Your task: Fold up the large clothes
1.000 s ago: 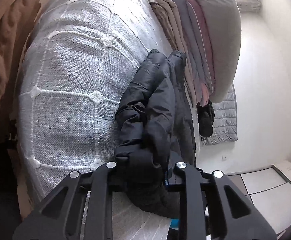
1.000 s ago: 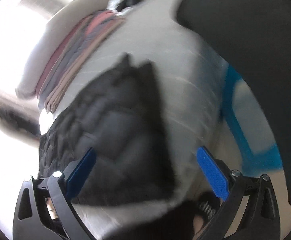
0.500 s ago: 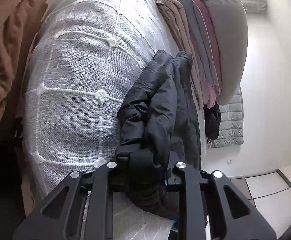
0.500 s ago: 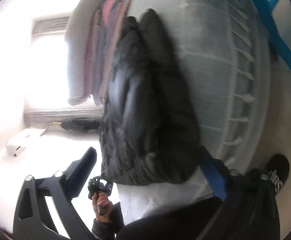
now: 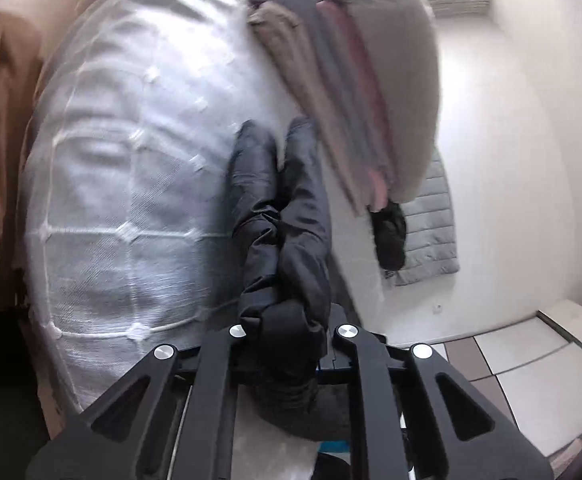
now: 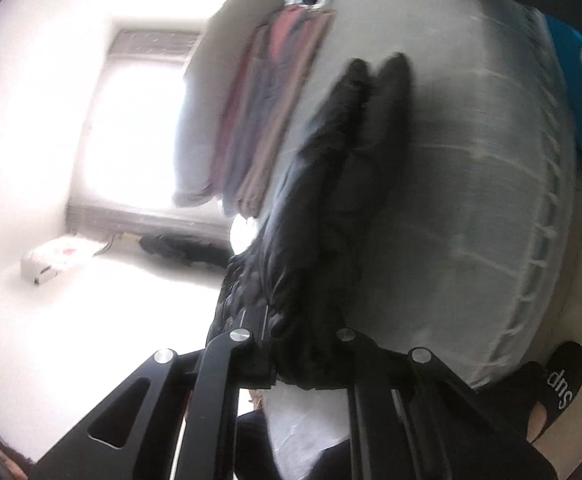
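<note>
Right gripper (image 6: 291, 356) swung in, jaws just closed on black jacket (image 6: 331, 208) | left gripper (image 5: 287, 354) pinching it tighter | white bedspread (image 5: 131, 184), lower left | folded stack (image 5: 351, 92), top | tiled floor (image 5: 523, 364), lower right

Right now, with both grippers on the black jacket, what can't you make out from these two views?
- Left gripper fingers: left wrist view, buried in the black jacket.
- Right gripper fingers: right wrist view, covered by jacket fabric.
- Jacket's lower end: cut off behind the gripper frames in both views.
- Stack of folded clothes: motion blur, layers uncountable.
- Window side: right wrist view, glare washes out the floor.
</note>
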A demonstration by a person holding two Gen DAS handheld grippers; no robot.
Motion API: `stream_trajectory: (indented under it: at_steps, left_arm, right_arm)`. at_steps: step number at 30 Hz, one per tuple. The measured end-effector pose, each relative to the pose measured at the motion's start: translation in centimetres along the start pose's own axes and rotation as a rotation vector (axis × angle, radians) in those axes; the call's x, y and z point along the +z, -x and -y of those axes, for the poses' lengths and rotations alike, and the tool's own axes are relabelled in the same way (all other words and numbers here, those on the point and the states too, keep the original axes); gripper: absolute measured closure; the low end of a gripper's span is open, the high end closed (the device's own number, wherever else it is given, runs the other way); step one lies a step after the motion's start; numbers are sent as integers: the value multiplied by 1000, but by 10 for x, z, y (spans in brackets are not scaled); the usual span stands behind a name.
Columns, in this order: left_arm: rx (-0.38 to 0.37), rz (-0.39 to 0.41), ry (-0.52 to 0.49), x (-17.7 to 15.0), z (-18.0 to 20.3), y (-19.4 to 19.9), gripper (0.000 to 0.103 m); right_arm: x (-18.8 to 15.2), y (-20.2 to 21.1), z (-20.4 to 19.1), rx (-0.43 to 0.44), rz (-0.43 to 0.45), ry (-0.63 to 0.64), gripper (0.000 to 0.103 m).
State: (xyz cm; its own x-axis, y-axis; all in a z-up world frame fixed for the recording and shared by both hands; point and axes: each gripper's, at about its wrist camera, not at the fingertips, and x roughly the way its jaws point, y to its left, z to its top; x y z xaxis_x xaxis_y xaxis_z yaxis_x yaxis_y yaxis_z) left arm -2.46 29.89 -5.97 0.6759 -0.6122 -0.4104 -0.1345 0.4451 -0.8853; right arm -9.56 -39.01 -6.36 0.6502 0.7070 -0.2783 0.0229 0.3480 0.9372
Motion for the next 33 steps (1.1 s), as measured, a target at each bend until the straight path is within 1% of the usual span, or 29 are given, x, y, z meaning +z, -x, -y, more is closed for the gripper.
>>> stream_trajectory:
  at_steps: [2, 4, 5, 6, 8, 9, 10, 11, 13, 14, 15, 16, 17, 18, 19, 20, 21, 22, 23, 24, 25, 26, 27, 28, 29, 32, 33]
  left_arm:
    - [-13, 6, -27, -1, 11, 18, 93]
    - [-7, 11, -47, -5, 13, 34, 93]
    - [-3, 9, -47, -8, 10, 41, 93]
    - [5, 6, -45, -10, 6, 45, 93]
    - [28, -6, -27, -16, -9, 48, 93]
    - [33, -14, -2, -18, -21, 47, 93]
    - [34, -18, 18, -20, -30, 47, 93]
    - [35, -18, 33, -23, -37, 46, 93]
    - [30, -14, 40, -26, -45, 48, 93]
    - [25, -15, 40, -26, -44, 48, 93]
    - [14, -15, 39, -26, -44, 49, 93]
    - [4, -13, 39, -26, -43, 49, 93]
    - [0, -12, 37, -25, -41, 48, 93]
    - [-6, -8, 32, -25, -38, 48, 93]
    - [-9, -4, 28, -27, -36, 47, 93]
    - [-10, 0, 22, -28, -34, 47, 93]
    - [-9, 2, 11, -28, -30, 48, 93]
    - [-8, 3, 3, -28, -27, 48, 93]
    - [-9, 3, 0, -29, -26, 47, 93]
    - [-12, 4, -2, -28, -25, 47, 93]
    - [-16, 5, -1, -28, -24, 47, 93]
    - [-19, 5, -1, -27, -23, 47, 93]
    - [-24, 4, -5, -27, -22, 46, 93]
    - [-31, 2, -8, -27, -22, 45, 93]
    - [-45, -1, -6, -26, -22, 44, 93]
    - [-66, -7, -15, -23, -17, 41, 93]
    - [-74, -11, -20, -22, -16, 42, 93]
  right_arm:
    - [-10, 3, -9, -7, -20, 18, 92]
    - [-22, 6, -3, -65, -57, 18, 92]
    - [-25, 5, 4, -97, -79, 9, 90]
    - [-30, 6, 18, -148, -108, -15, 89]
    - [-34, 10, 46, -227, -135, -88, 80]
    - [-34, 18, 57, -262, -127, -119, 78]
    - [-33, 28, 57, -305, -85, -122, 72]
    - [-30, 40, 47, -388, -27, -81, 71]
    - [-20, 45, 9, -501, 63, 38, 70]
    - [-12, 42, -14, -490, 90, 96, 65]
    - [-8, 33, -33, -461, 89, 139, 62]
    - [-4, 11, -63, -419, 64, 220, 57]
    - [-2, -14, -86, -395, 22, 290, 51]
    - [-1, -41, -105, -374, -25, 343, 49]
    - [-3, -76, -123, -353, -93, 400, 48]
    - [-8, -96, -131, -345, -133, 430, 48]
    - [-10, -137, -143, -328, -208, 474, 48]
    - [-10, -170, -148, -318, -263, 492, 48]
    - [-11, -201, -147, -313, -314, 491, 48]
    - [-4, -227, -142, -297, -360, 471, 48]
    - [-1, -254, -133, -275, -410, 436, 48]
    - [3, -280, -118, -287, -448, 393, 48]
    - [-5, -286, -94, -319, -472, 367, 48]
    - [-9, -300, -75, -351, -501, 339, 48]
    - [-6, -313, -58, -336, -520, 301, 48]
    - [4, -305, -54, -306, -498, 220, 48]
    - [3, -296, -61, -298, -480, 229, 48]
